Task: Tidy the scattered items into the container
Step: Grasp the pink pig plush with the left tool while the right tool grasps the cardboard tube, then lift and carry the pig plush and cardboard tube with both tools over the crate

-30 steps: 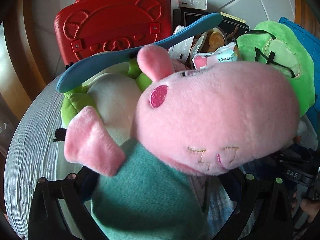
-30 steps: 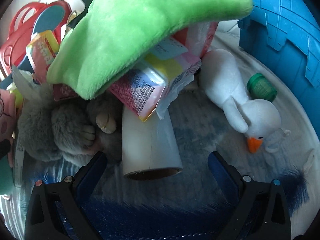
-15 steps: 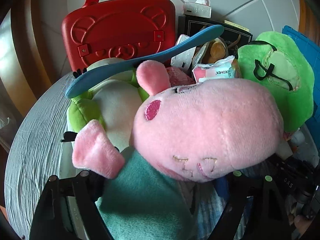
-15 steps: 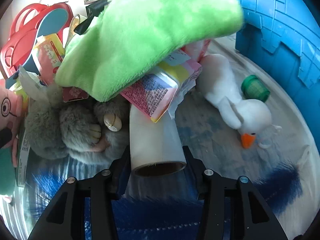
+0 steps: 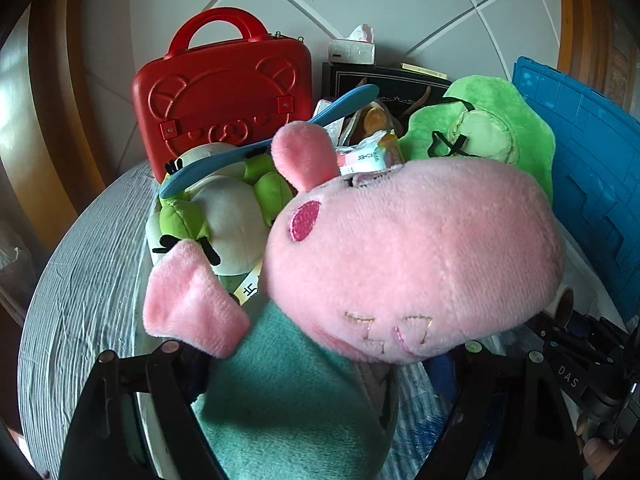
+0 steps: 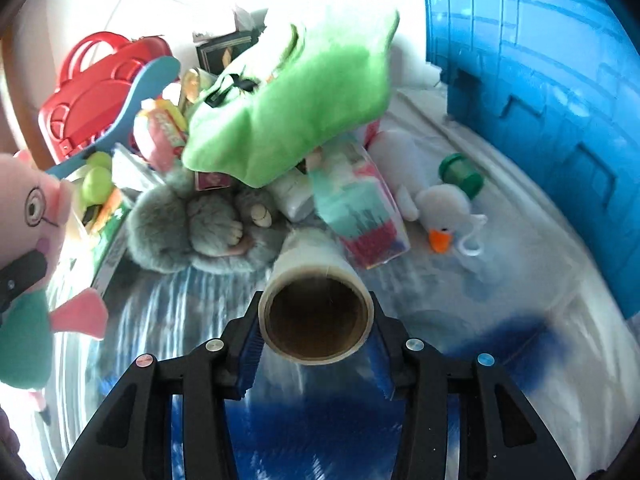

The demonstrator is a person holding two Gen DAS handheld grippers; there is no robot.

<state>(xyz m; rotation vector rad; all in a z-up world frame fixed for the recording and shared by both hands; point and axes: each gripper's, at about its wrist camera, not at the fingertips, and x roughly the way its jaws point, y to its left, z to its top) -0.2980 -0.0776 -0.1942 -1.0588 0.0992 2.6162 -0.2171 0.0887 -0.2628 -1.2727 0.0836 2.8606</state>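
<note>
left tongs (image 5: 316, 364) grip pig plush (image 5: 412, 256) | right tongs (image 6: 316, 344) clamp film roll (image 6: 316, 312) | blue crate (image 6: 552, 120) beside pile

pig plush (image 5: 412, 264) hides left tool tips — blurred

In my left wrist view I see a round table (image 5: 76, 280) with a grey, ridged top that curves away at the left. Beyond it is a pale tiled floor (image 5: 360, 0) with diagonal grout lines, flanked by brown wooden trim (image 5: 48, 128). My right wrist view shows a cloth (image 6: 320, 420) underneath, streaked blue and white and blurred.
</note>
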